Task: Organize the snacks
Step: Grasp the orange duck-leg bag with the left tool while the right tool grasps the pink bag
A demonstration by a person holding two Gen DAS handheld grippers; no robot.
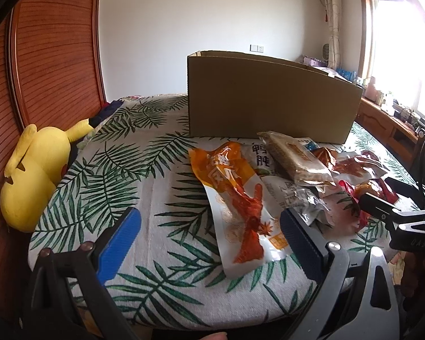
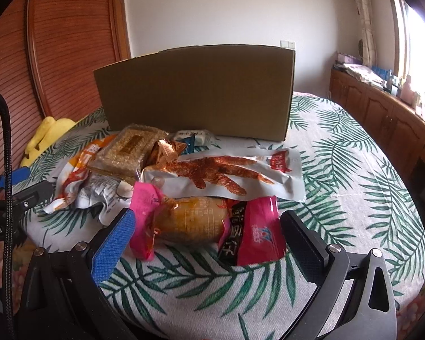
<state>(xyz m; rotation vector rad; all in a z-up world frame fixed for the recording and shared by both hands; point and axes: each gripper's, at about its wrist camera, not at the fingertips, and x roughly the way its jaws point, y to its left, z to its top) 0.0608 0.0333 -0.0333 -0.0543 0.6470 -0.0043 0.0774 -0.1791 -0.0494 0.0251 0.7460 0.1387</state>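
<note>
Lying crosswise: pink snack pack point(image 2: 212, 226) | right claw point(image 2: 209, 243) agape, empty | left claw point(image 1: 209, 243) agape, empty

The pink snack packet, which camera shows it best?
The right wrist view: the pink snack packet lies whole and close between the open right gripper fingers. In the left wrist view only a red-pink scrap shows, mostly hidden behind the right gripper.

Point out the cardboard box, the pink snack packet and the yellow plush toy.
cardboard box point(image 2: 195, 93), right wrist view, middle of its front wall.
pink snack packet point(image 2: 257, 229), right wrist view, its pink right end.
yellow plush toy point(image 1: 34, 175), left wrist view, its body.
</note>
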